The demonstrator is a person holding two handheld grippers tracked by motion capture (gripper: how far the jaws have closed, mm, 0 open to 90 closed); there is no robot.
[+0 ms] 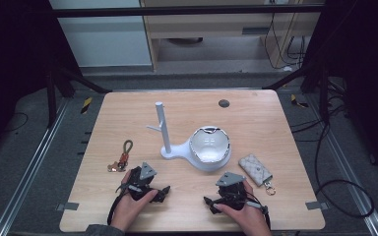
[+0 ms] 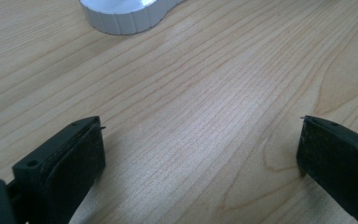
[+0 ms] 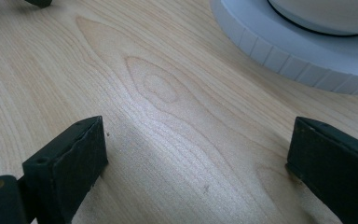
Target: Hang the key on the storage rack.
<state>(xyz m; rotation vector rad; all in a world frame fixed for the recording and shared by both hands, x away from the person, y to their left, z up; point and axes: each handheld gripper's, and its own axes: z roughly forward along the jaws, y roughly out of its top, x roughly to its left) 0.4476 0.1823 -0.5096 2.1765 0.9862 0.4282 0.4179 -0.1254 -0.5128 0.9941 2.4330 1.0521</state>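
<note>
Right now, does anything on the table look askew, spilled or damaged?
Nothing stands out: the white stand with its upright peg sits level, the braided-cord keyring and quilted beige key pouch lie flat, nothing spilled.

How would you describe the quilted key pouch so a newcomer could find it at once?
Start at the white stand with its bowl mid-table. Just right of the bowl, beyond the right gripper, lies the key pouch. It alone is pale, quilted and rectangular, with a metal clasp at its near end.

Two bare hands enter from the bottom edge, each around a black handheld two-jaw gripper: left gripper (image 1: 163,191), right gripper (image 1: 207,201). Each carries a grey triangular plate on top and a trailing black cable. A dark grey sleeve cuff (image 1: 103,230) covers the left wrist. The jaws are blocky, with rough black pads (image 2: 77,161).
</note>
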